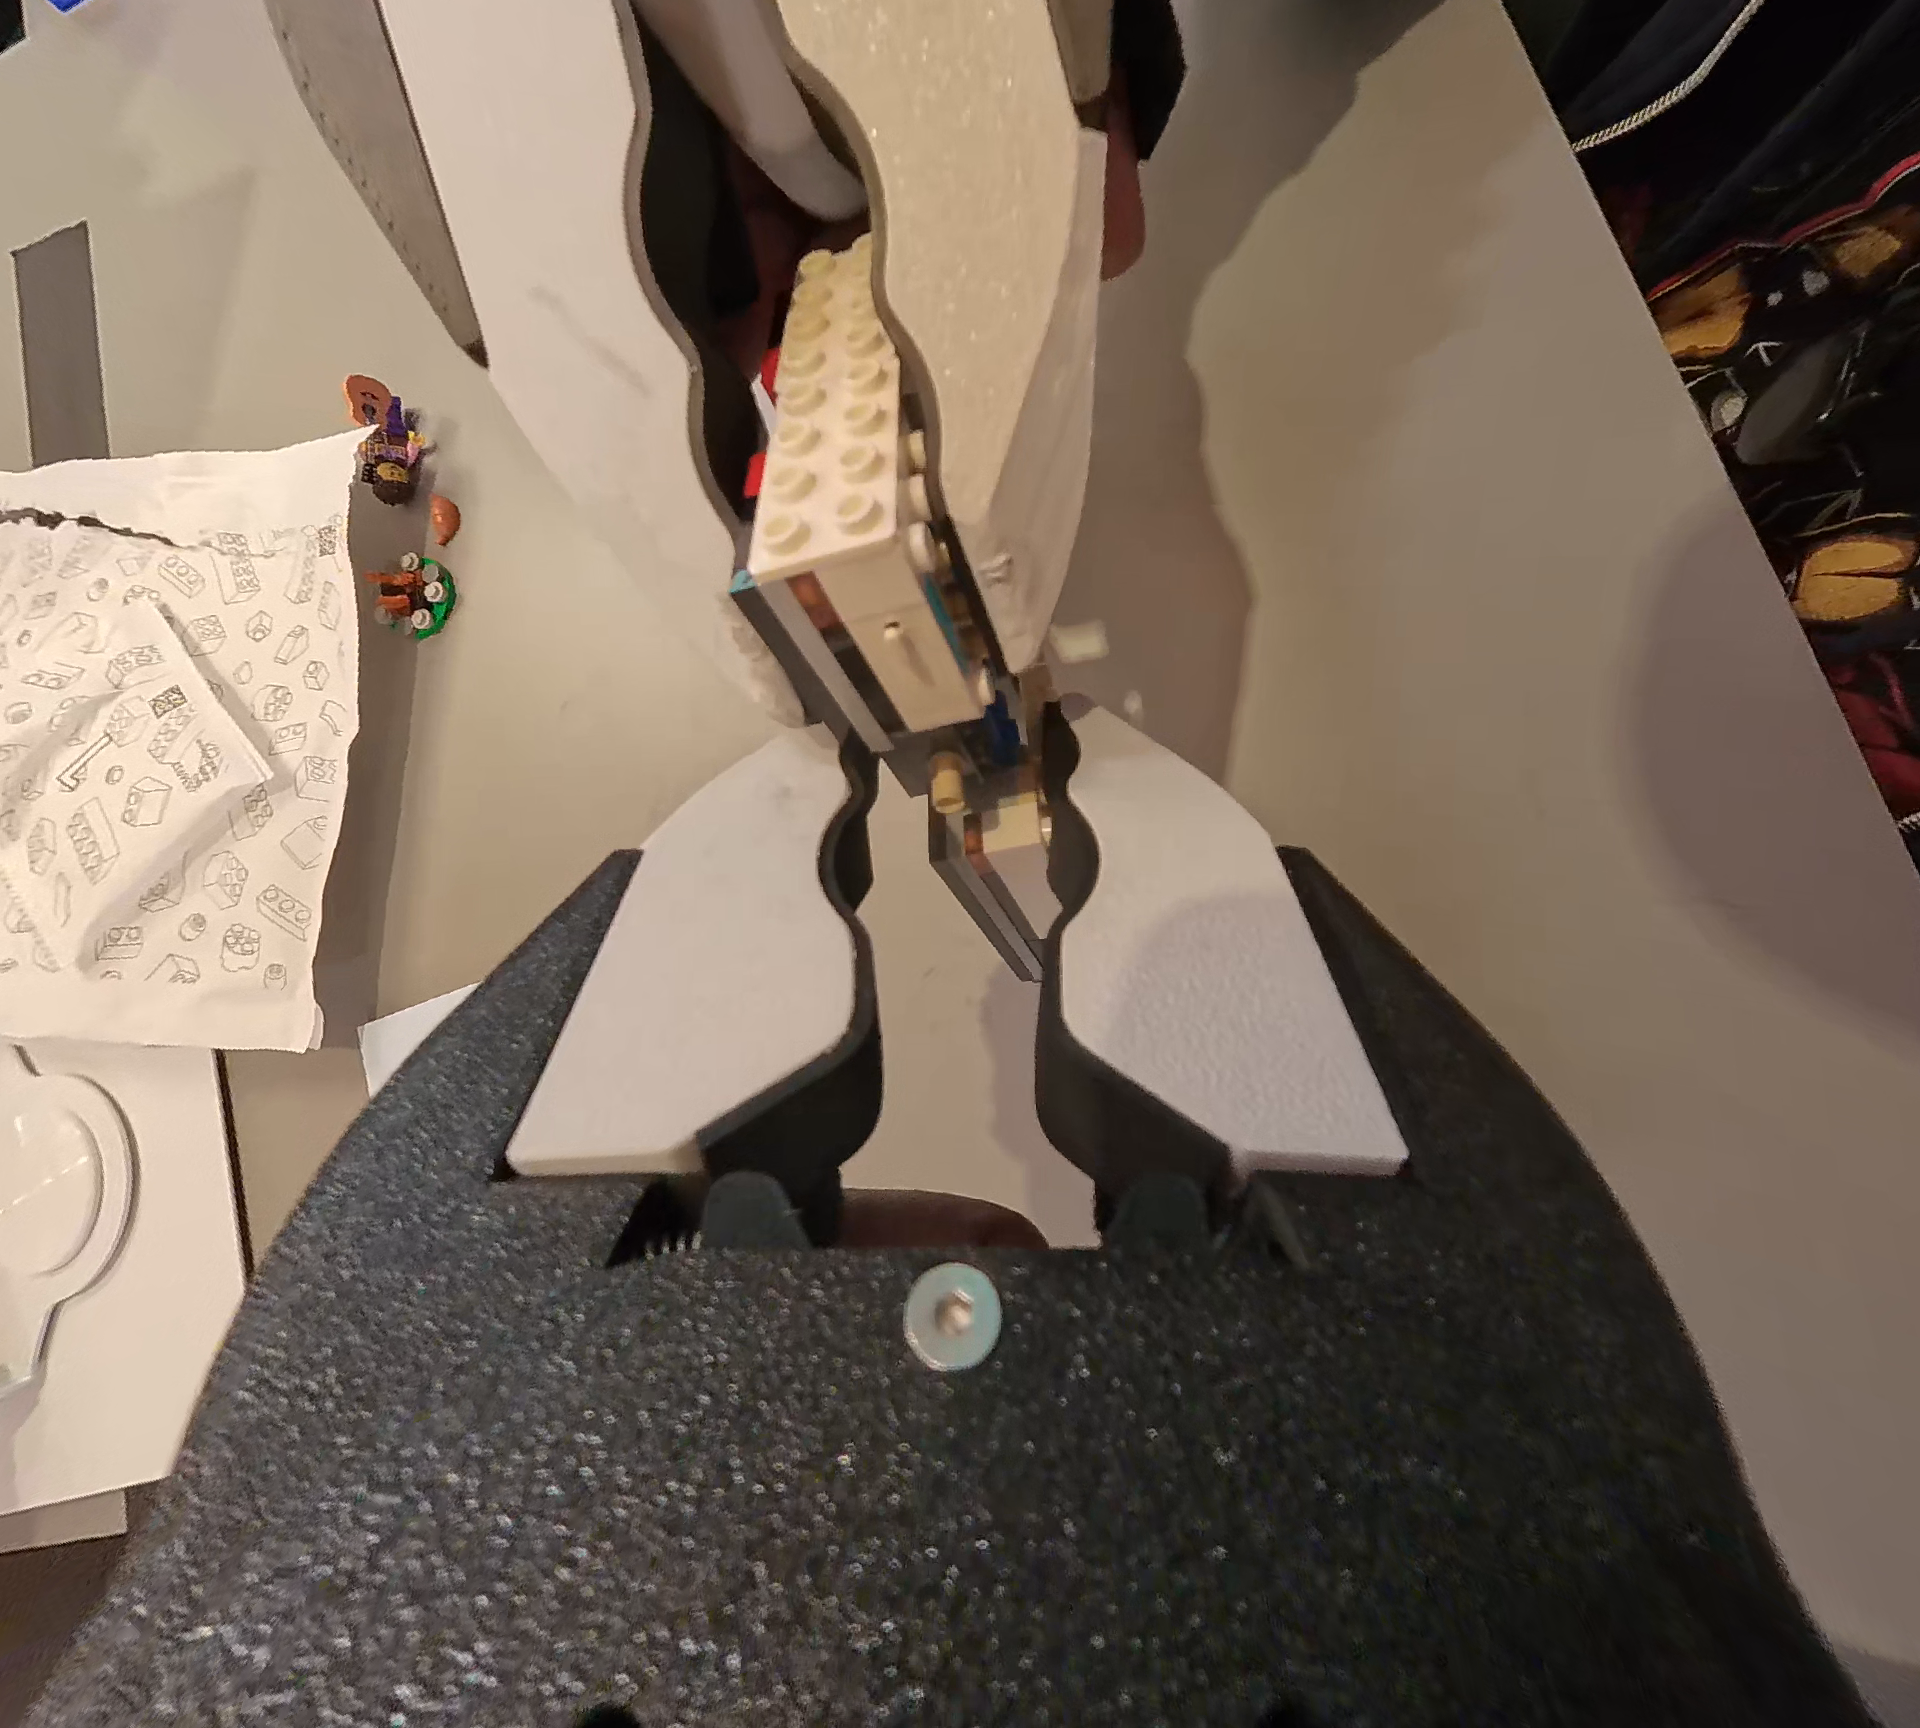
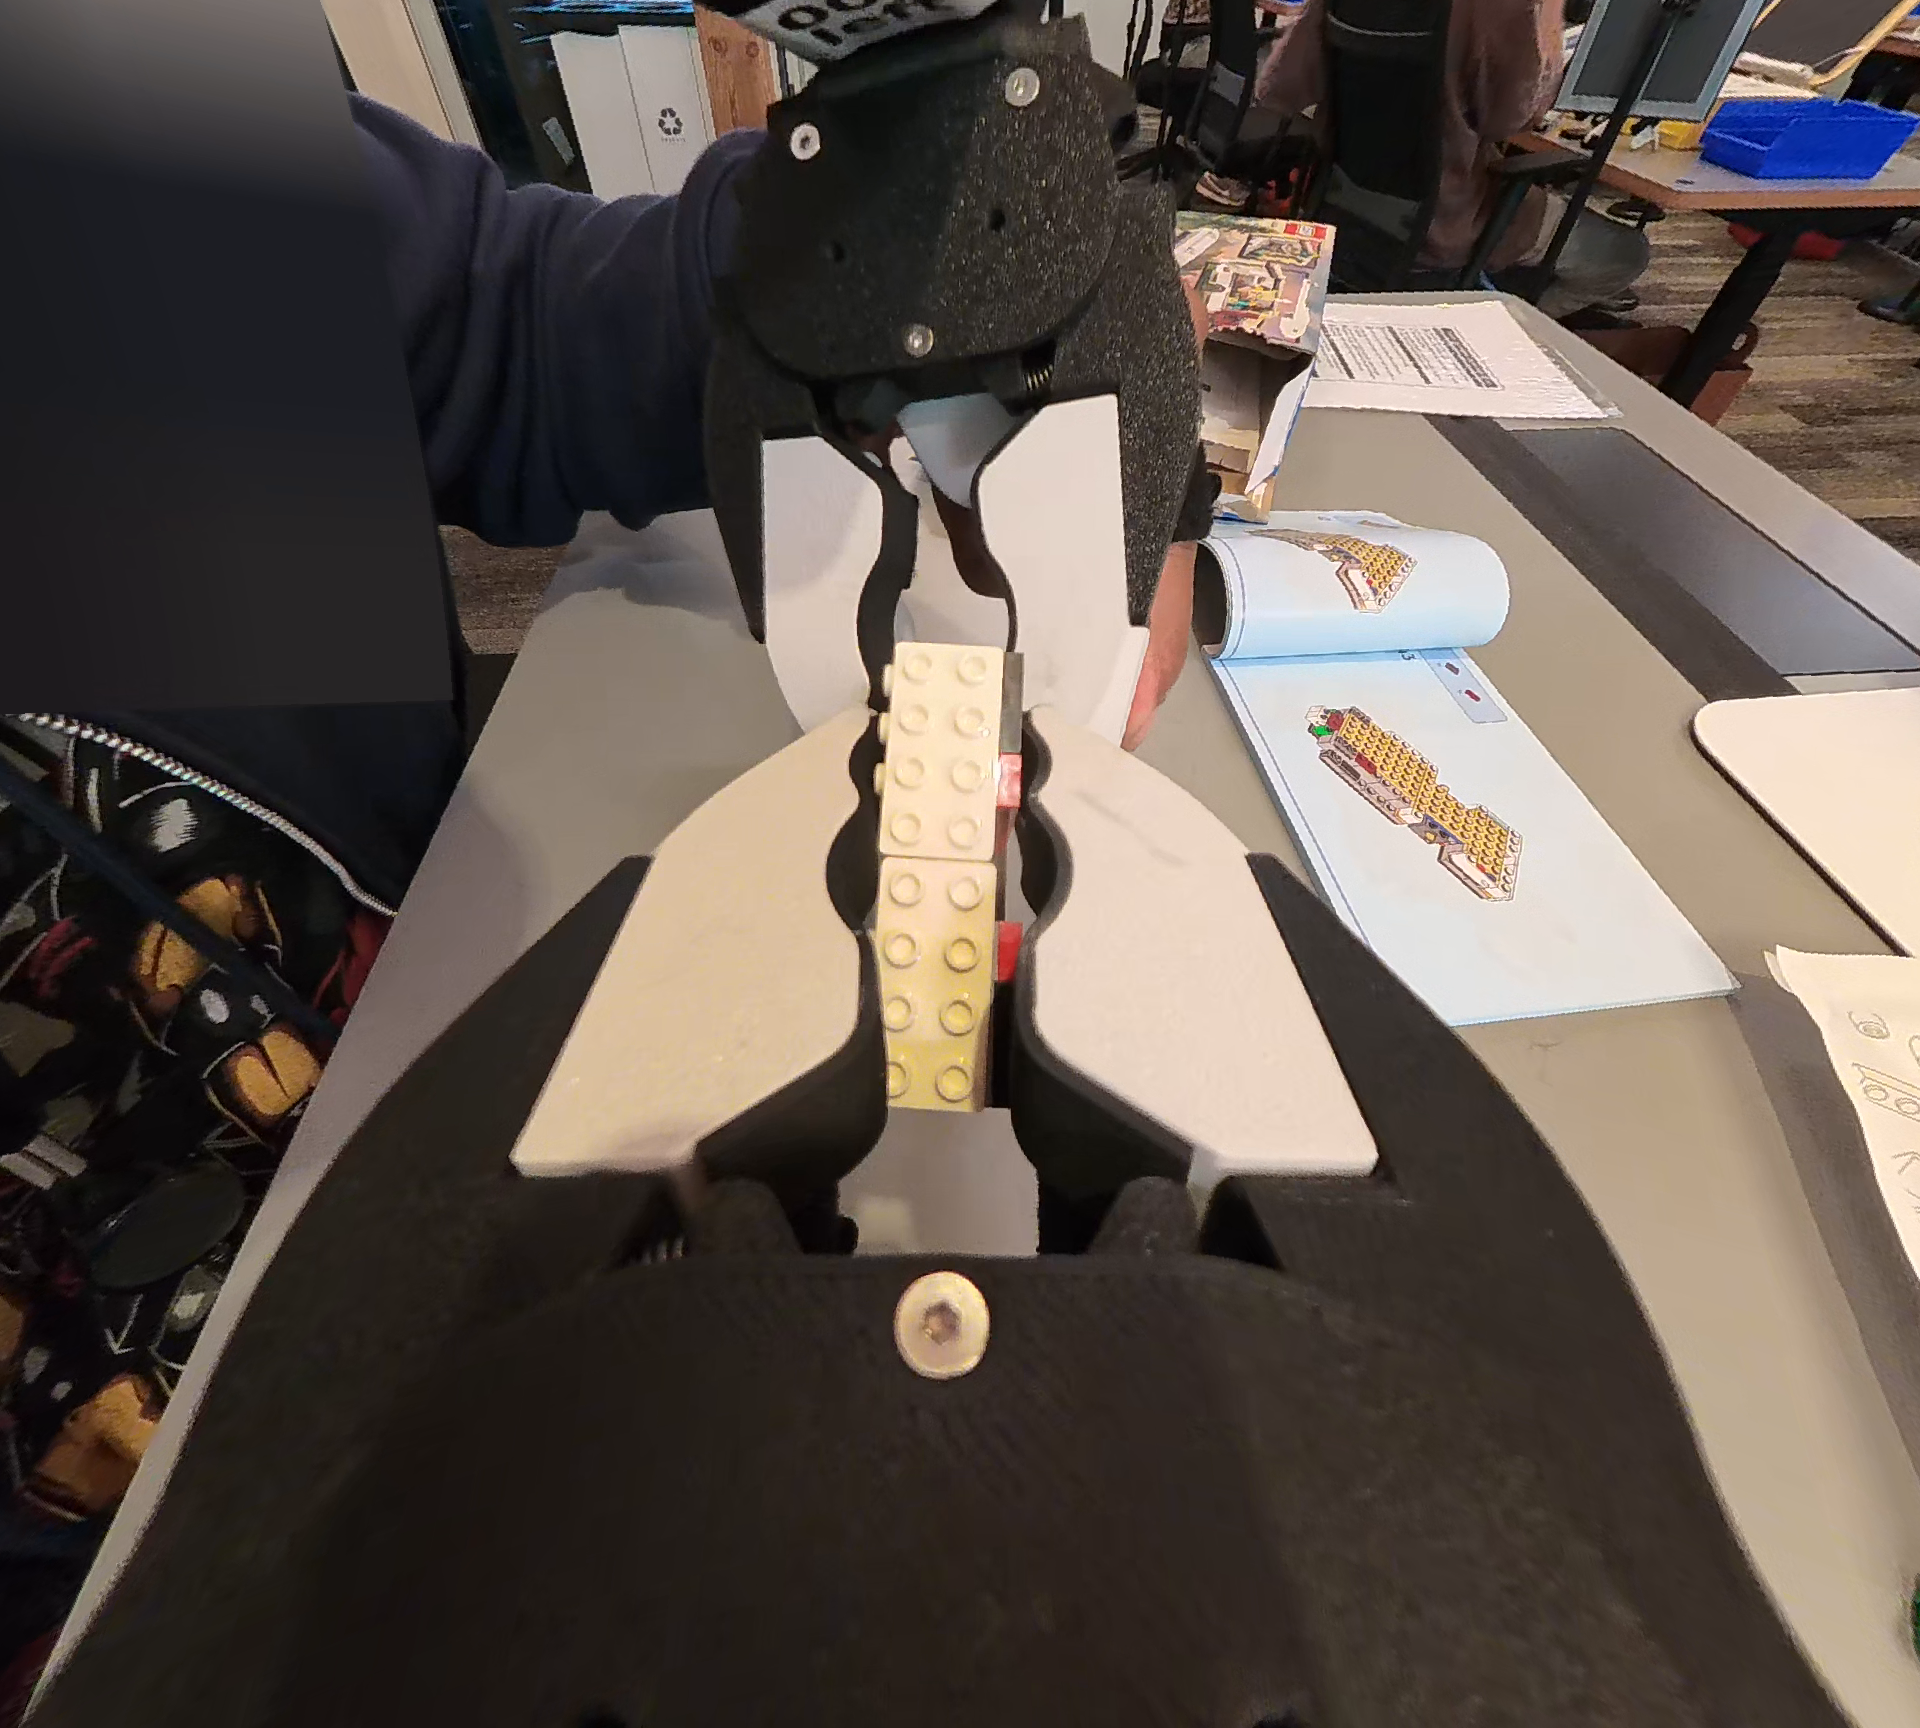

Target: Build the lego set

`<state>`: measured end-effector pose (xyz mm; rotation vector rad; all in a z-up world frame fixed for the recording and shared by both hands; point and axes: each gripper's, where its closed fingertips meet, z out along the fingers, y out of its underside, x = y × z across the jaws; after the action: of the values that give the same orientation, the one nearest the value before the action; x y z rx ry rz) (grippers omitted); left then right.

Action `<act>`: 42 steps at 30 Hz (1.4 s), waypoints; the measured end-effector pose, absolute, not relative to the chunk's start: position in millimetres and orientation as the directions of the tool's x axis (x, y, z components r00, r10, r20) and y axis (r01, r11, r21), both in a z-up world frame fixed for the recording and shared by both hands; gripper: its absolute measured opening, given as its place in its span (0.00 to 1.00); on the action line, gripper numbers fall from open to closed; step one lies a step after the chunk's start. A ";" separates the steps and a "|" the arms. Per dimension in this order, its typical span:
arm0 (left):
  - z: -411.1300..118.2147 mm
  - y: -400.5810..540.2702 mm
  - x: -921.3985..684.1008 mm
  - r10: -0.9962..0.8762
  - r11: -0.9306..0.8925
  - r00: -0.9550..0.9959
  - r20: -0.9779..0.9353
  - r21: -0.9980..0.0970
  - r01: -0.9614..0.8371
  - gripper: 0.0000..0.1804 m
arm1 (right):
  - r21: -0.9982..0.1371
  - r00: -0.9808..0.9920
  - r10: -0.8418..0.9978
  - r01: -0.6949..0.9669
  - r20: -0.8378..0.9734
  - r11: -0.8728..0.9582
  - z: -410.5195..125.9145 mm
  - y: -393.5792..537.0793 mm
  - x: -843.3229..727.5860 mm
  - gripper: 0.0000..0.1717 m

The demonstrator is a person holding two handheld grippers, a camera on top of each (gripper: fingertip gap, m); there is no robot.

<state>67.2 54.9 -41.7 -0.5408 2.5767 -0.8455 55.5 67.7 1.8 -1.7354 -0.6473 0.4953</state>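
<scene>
Grey office surface (image 2: 665, 691) carries the scene, with chairs, monitors and a blue plastic bin (image 2: 1808, 135) on desks behind.

Right claw (image 2: 940, 805) is clamped along a long cream-and-grey toy-brick assembly (image 2: 940, 857): both white wavy fingers (image 2: 727, 899) press its sides, studs facing the camera, so the build is held lengthwise off the surface like a bar. Small red pieces poke out on its right flank.

Left claw (image 1: 956, 795) meets it end-on from the opposite side. The far end of the assembly (image 1: 883, 598) reaches between its fingers (image 1: 727, 847); the right finger seems to touch a tan-and-grey stepped part, but a gap shows beside the left finger, so this looks like a loose bracket, not a firm pinch. Probably one claw steadies while the other lines up.

The build looks narrow: two stud rows on a cream top, dark grey plates beneath, teal, blue and tan bits at the lower end.

Open light-blue instruction booklet (image 2: 1455, 805) lies to the right of the claws. White crumpled printed paper bag (image 1: 156, 743) sits beside a small purple-and-brown minifigure bit (image 1: 390, 452) and a green round piece with brown parts (image 1: 416, 592).
</scene>
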 end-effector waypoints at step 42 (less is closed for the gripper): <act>-14.5 68.1 76.7 -0.665 0.229 -0.743 0.076 -0.926 -0.299 0.10 | -0.986 0.851 0.520 0.019 -0.071 -0.165 -7.0 51.9 100.4 0.28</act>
<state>76.7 68.1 -14.5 -0.8944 2.1729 -1.5196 100.4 51.9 -7.0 -1.6925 -0.4211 0.4649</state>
